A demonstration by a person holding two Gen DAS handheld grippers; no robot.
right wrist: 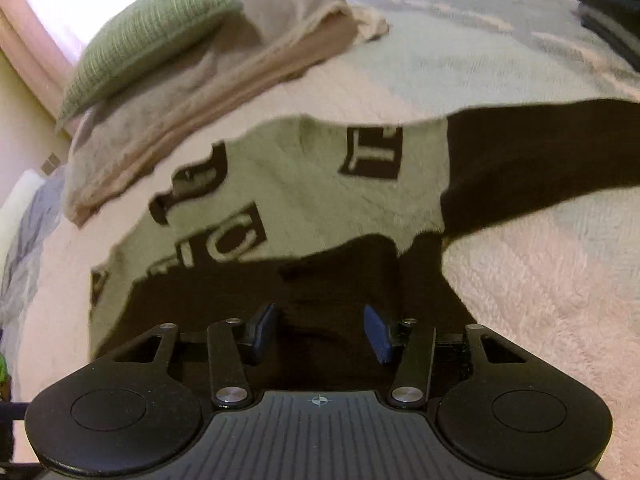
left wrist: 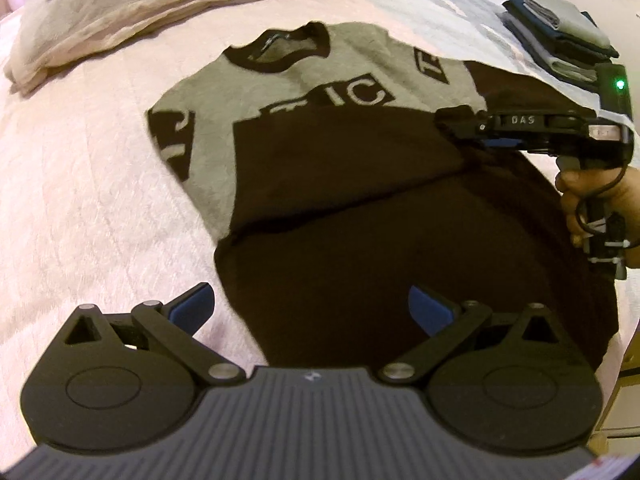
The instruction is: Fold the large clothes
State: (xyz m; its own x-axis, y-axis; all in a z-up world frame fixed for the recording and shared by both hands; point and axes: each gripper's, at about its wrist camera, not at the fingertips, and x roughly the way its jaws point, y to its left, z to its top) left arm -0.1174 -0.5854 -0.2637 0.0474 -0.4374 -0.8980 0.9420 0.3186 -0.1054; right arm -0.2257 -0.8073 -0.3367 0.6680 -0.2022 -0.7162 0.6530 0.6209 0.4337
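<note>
Jaws of the left gripper stand wide apart above the dark lower part of the sweatshirt, gripping nothing. Jaws of the right gripper stand partly open over the same dark cloth, pads clear of it. The grey-and-black sweatshirt lies spread on the pale bedspread, collar toward a folded beige blanket. A green cushion rests on that blanket. A person's hand holds the right gripper's handle.
</note>
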